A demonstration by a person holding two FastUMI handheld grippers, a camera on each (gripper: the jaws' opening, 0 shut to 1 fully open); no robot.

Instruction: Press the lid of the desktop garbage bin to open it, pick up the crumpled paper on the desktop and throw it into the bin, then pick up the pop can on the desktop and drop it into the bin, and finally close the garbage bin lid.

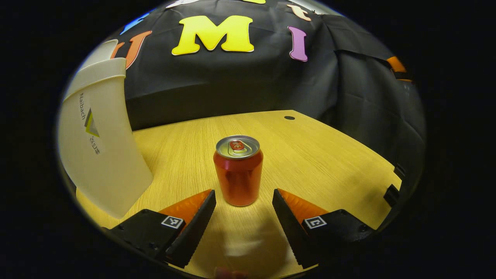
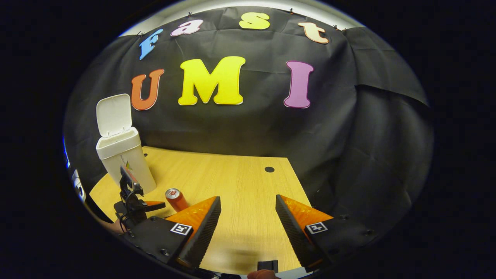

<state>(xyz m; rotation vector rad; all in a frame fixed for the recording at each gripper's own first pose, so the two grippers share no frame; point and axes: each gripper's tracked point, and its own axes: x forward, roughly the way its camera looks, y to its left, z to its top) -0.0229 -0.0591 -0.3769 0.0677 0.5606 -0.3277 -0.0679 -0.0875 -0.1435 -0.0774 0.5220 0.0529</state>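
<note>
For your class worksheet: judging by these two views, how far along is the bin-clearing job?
Done: the bin's lid stands open, and no crumpled paper lies on the desktop. In hand: the left tool, open, faces the upright pop can. Left: grasping the can, dropping it into the bin, closing the lid.

Setting: we record a staged recording booth, not a home. Evidence: black cloth wall (image 2: 348, 155) draped behind a bare wood-grain desk (image 2: 240, 186) with a cable hole (image 2: 269, 169).

Red can (image 1: 238, 170) upright beside open-lidded white bin (image 2: 124, 155).
</note>
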